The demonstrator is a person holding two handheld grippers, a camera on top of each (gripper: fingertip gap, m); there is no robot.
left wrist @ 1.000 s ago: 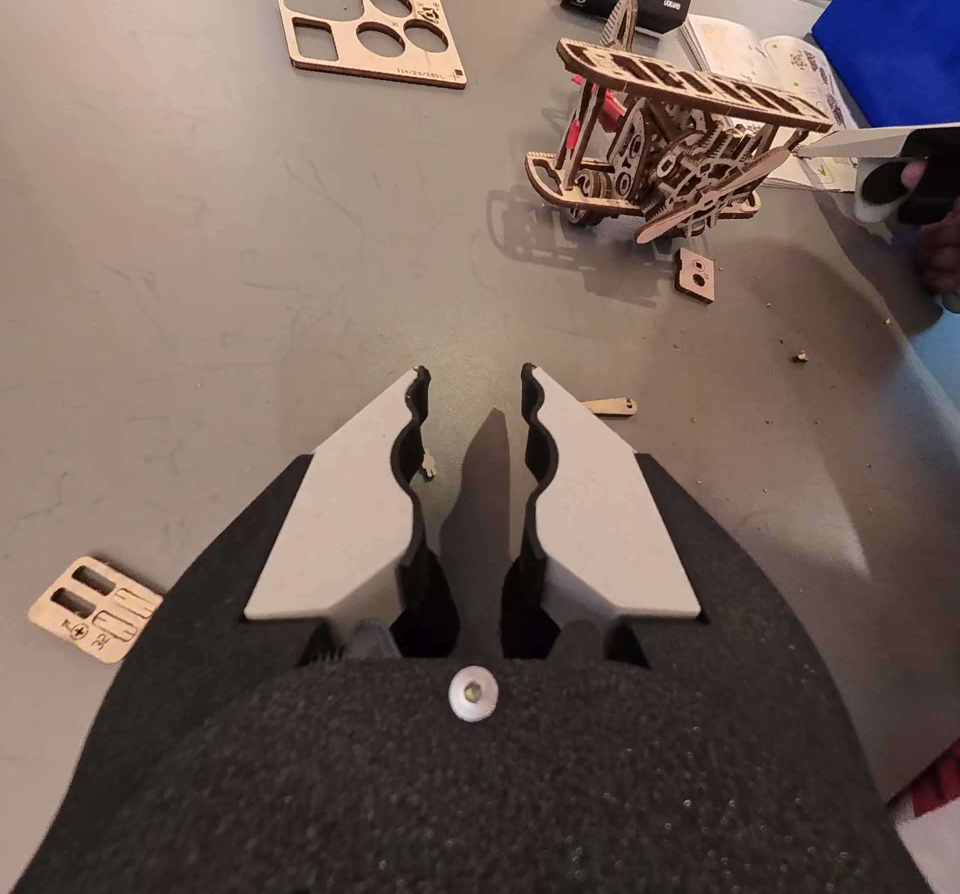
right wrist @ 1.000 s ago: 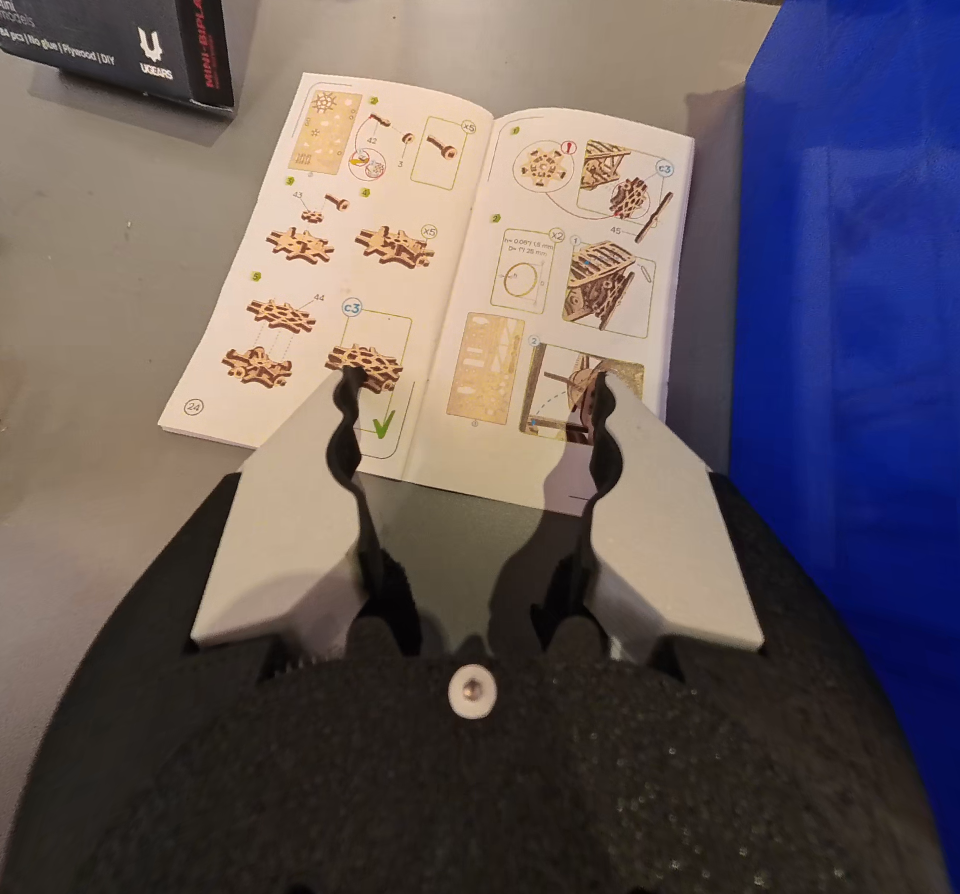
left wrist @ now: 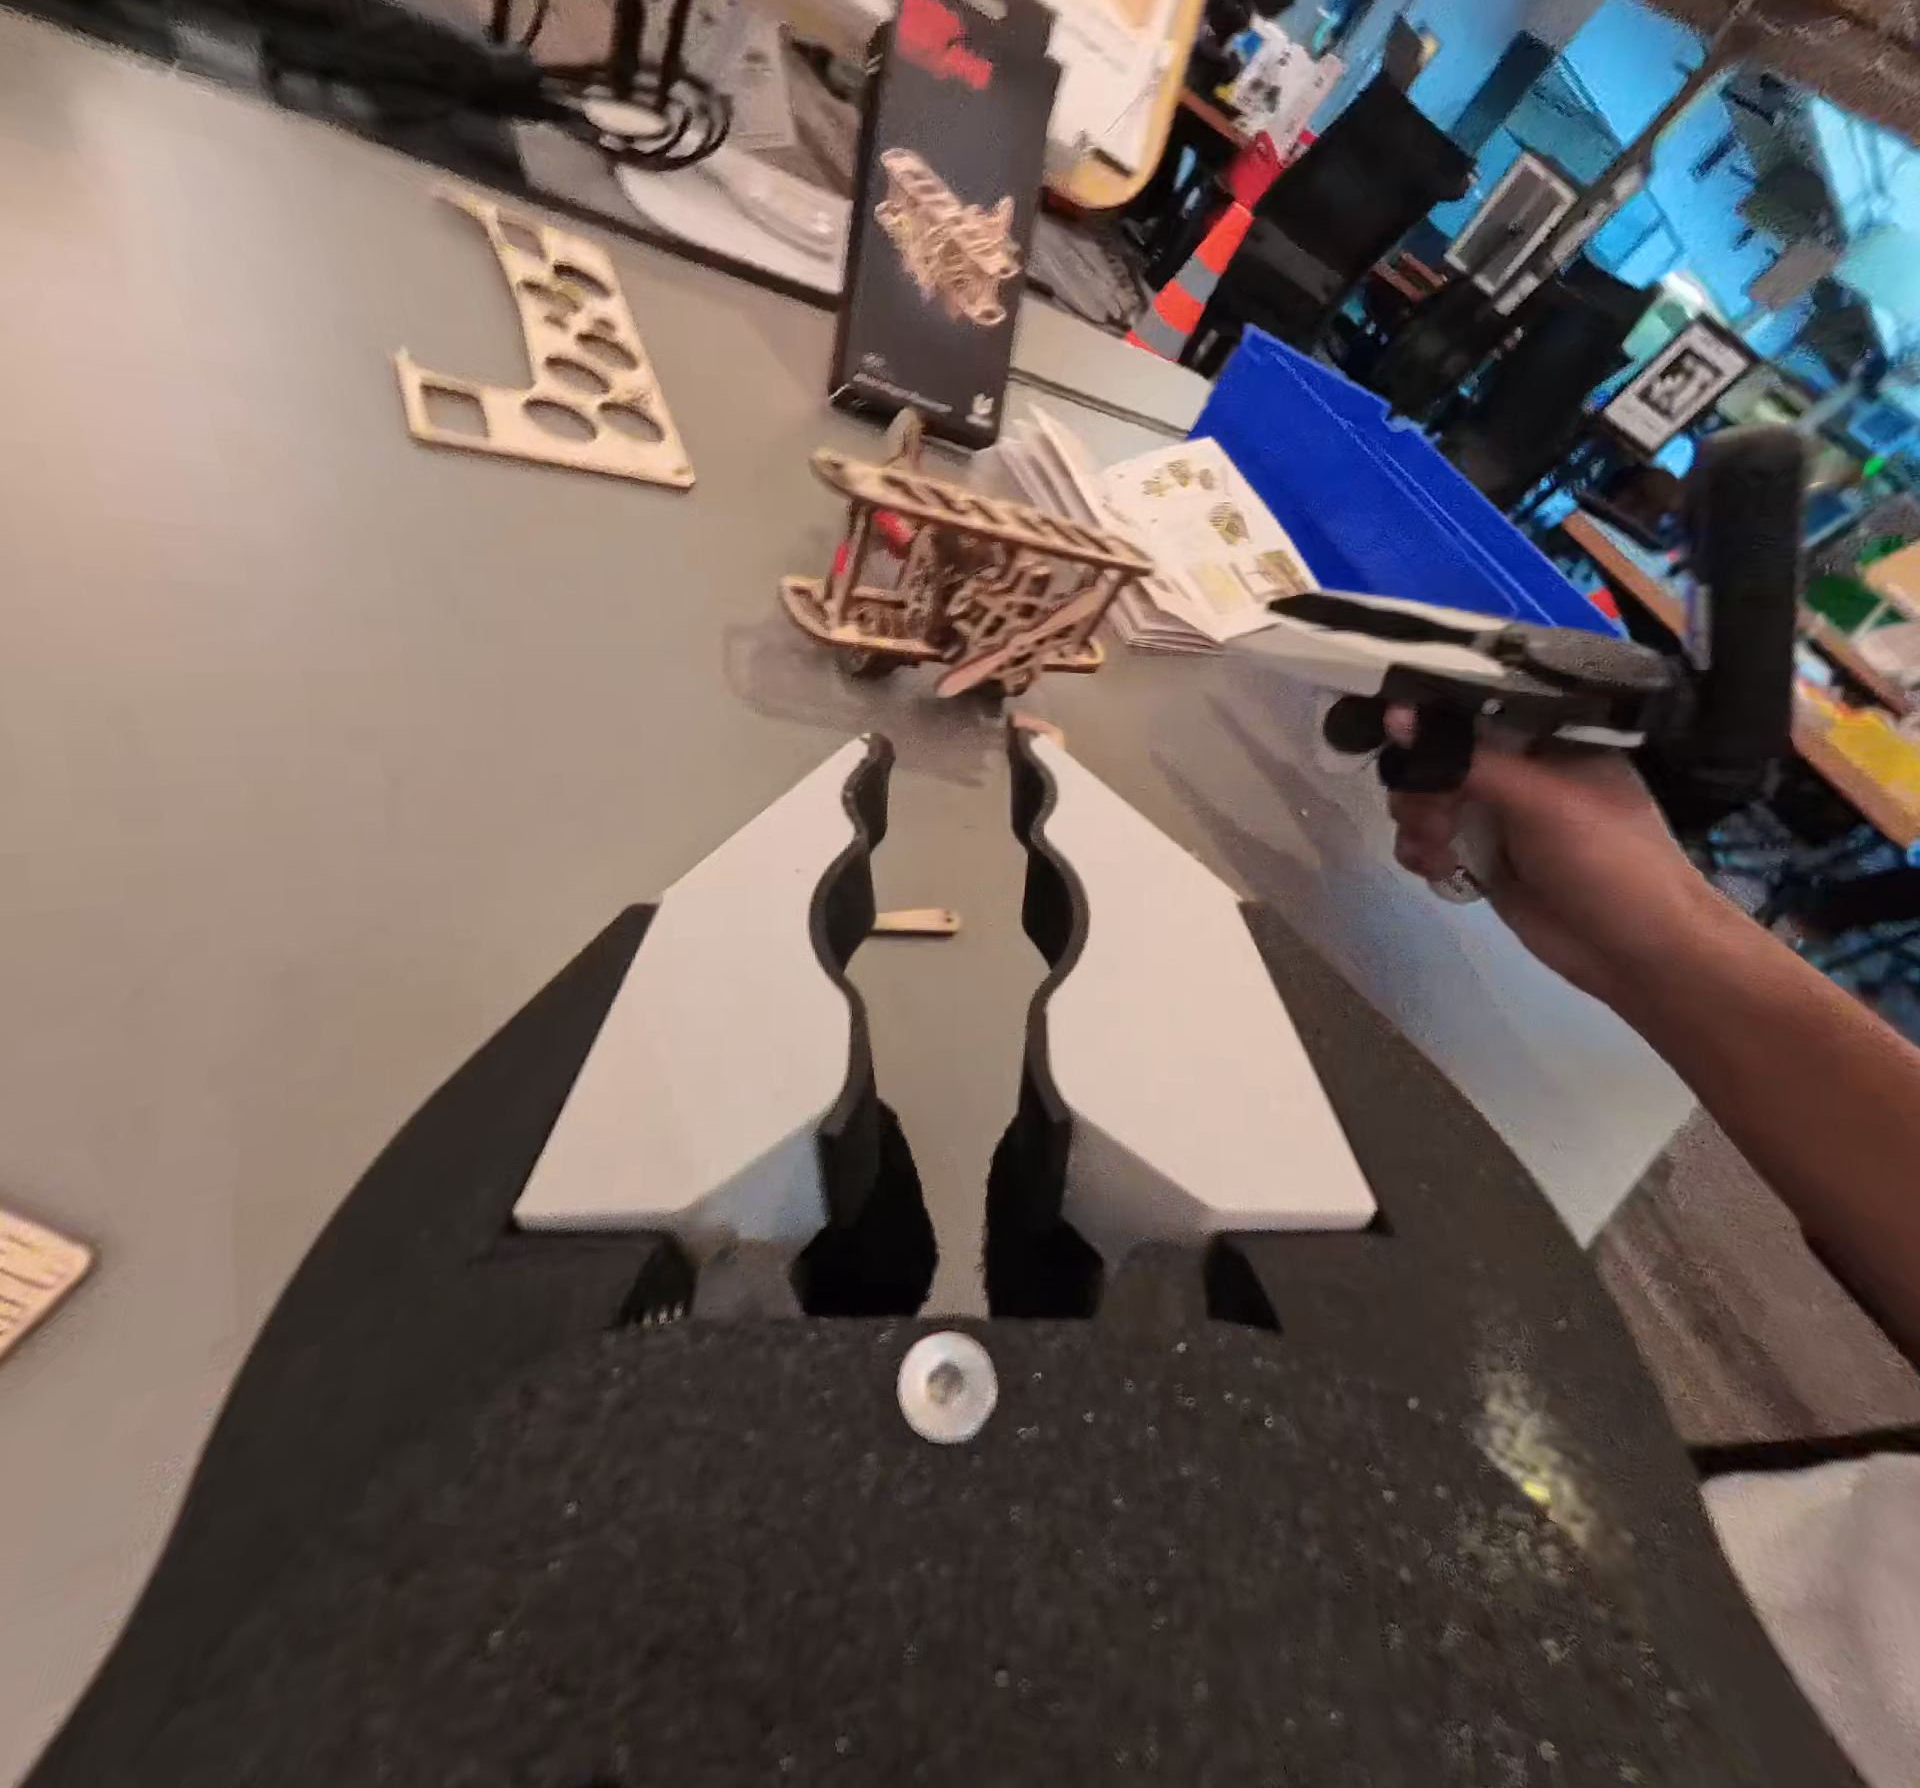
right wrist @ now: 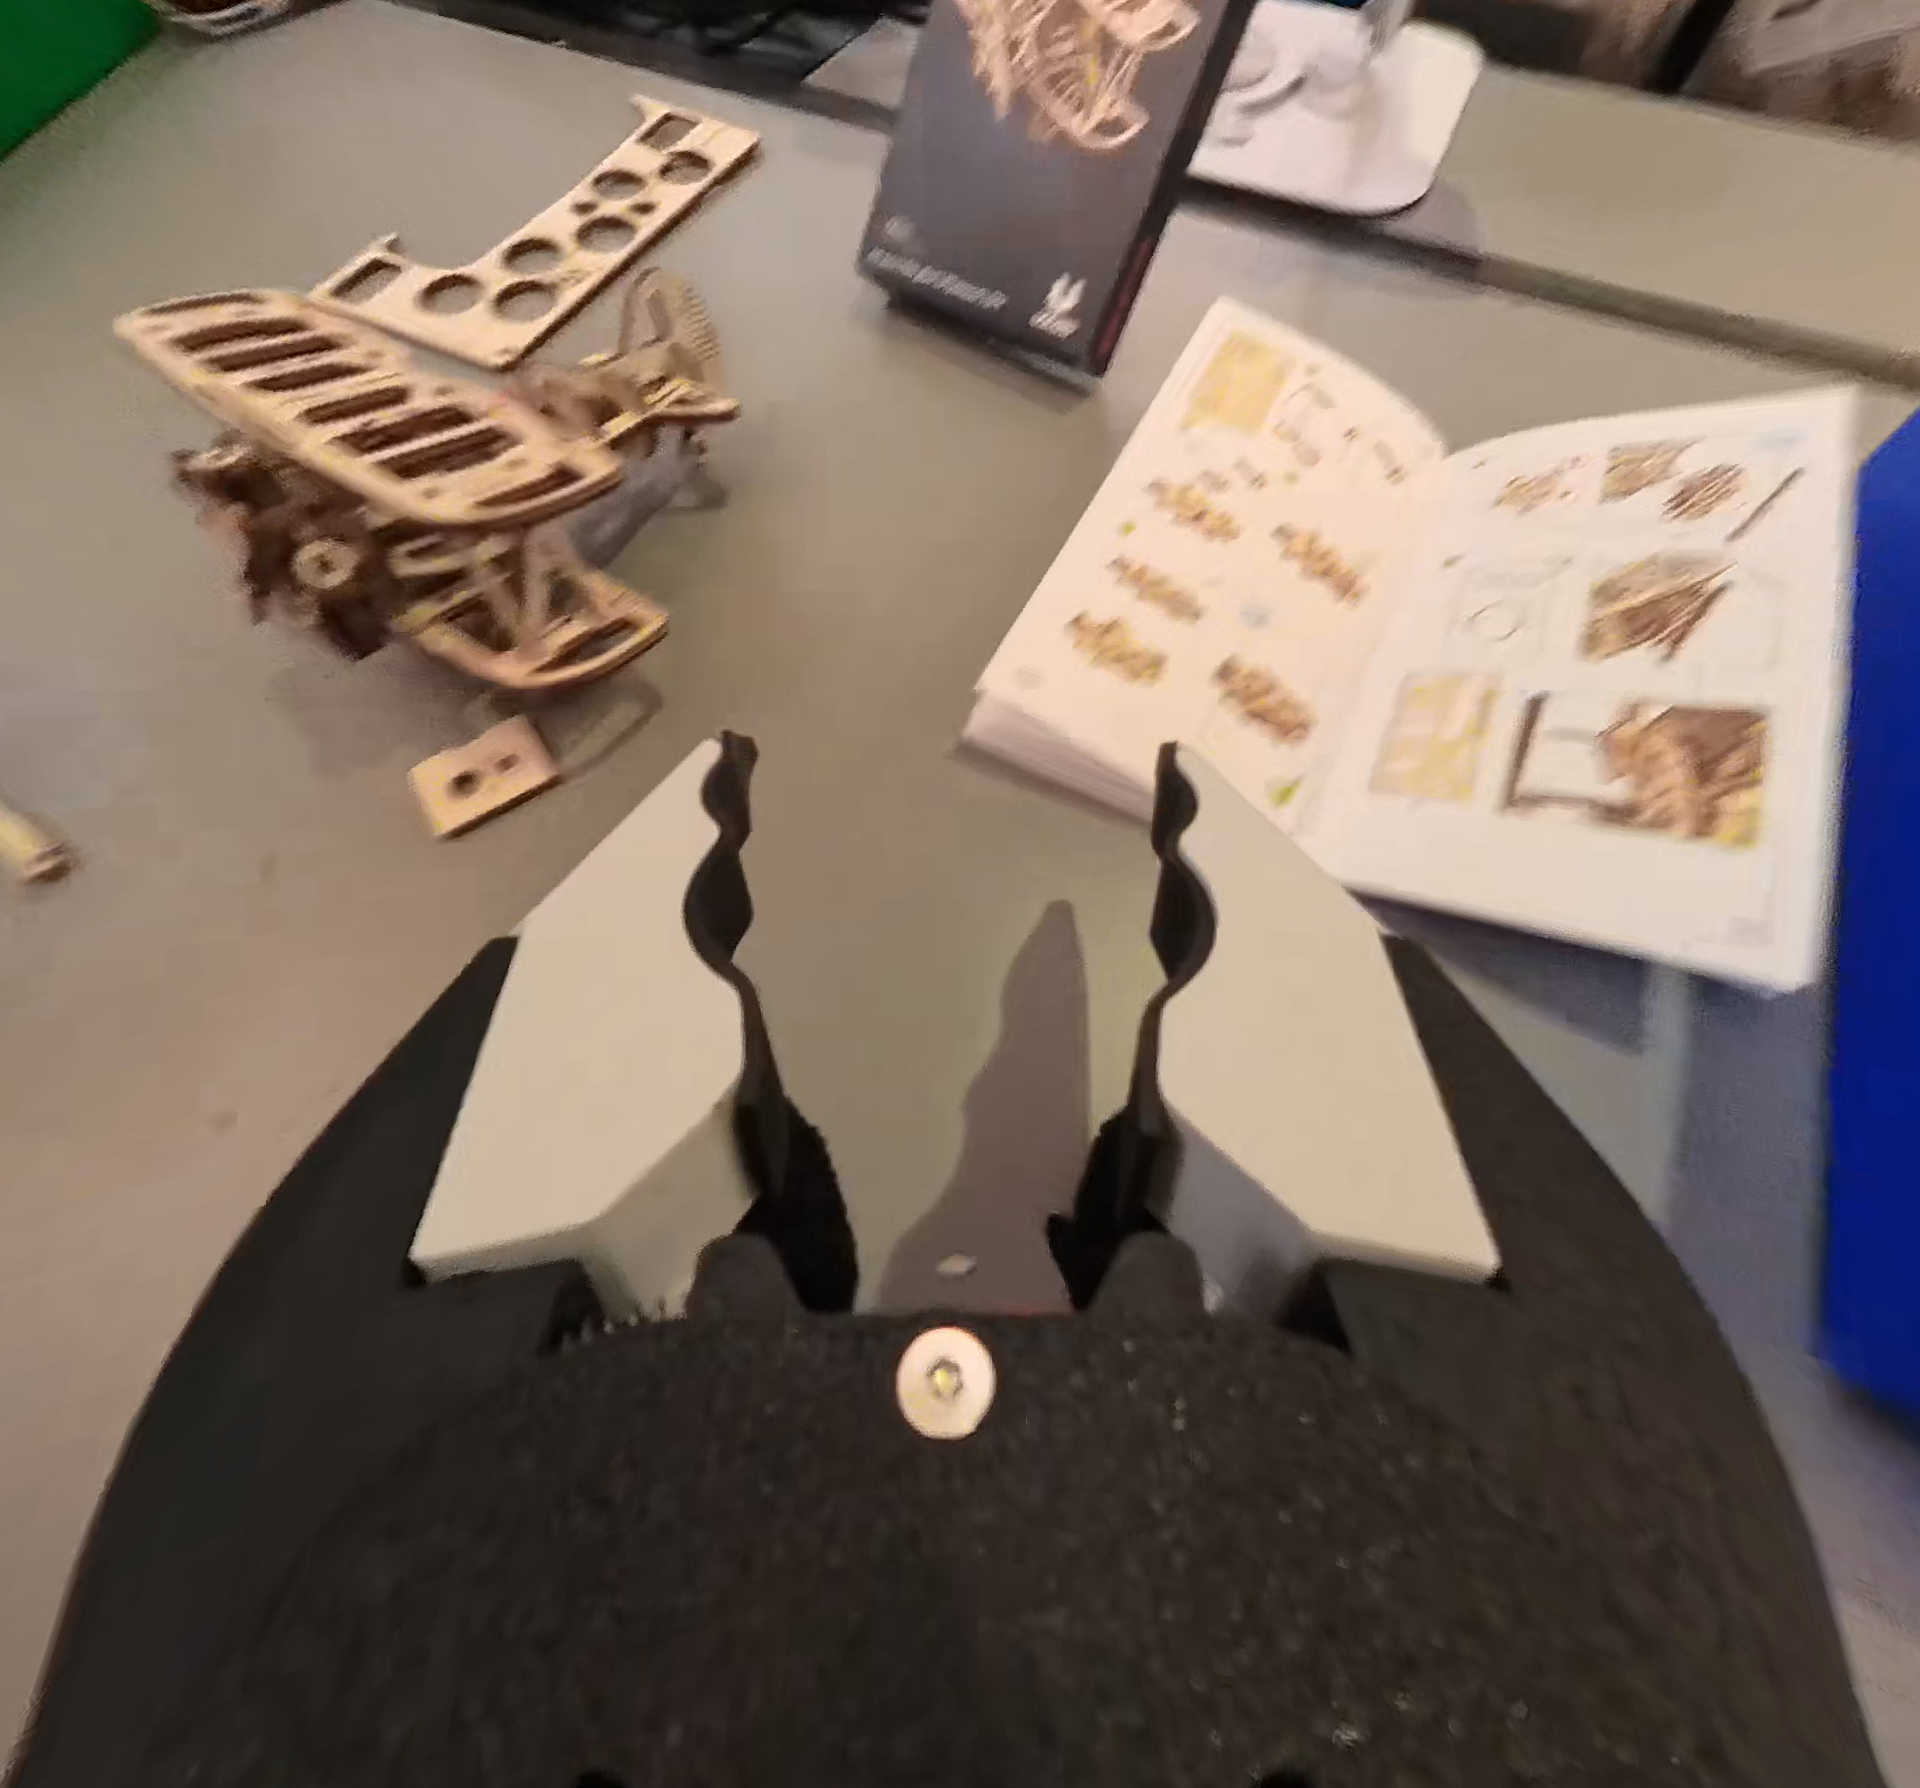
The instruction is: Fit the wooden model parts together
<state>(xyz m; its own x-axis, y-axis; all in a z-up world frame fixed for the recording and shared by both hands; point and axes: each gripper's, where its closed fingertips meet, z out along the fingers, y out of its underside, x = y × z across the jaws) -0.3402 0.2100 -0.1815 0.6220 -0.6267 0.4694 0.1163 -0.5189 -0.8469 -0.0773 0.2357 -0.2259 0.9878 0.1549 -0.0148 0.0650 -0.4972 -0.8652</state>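
CHANGE: both cameras now tilted up, room beyond tabletop [left wrist: 260,699] visible | left gripper [left wrist: 948,751] jaws narrowly parted, empty | right gripper [right wrist: 951,762] jaws wide apart, empty (blurred) | wooden biplane [left wrist: 956,585] stands ahead of left jaws, apart; small wooden piece [right wrist: 480,774] just beside biplane, booklet [right wrist: 1455,637] near.

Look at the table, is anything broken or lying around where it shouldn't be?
Nothing looks broken. The light wooden biplane model stands upright on the grey table. Two loose bits lie apart from it: a small flat wooden piece with two holes just beside it, and a thin wooden stick nearer the left hand-held gripper.
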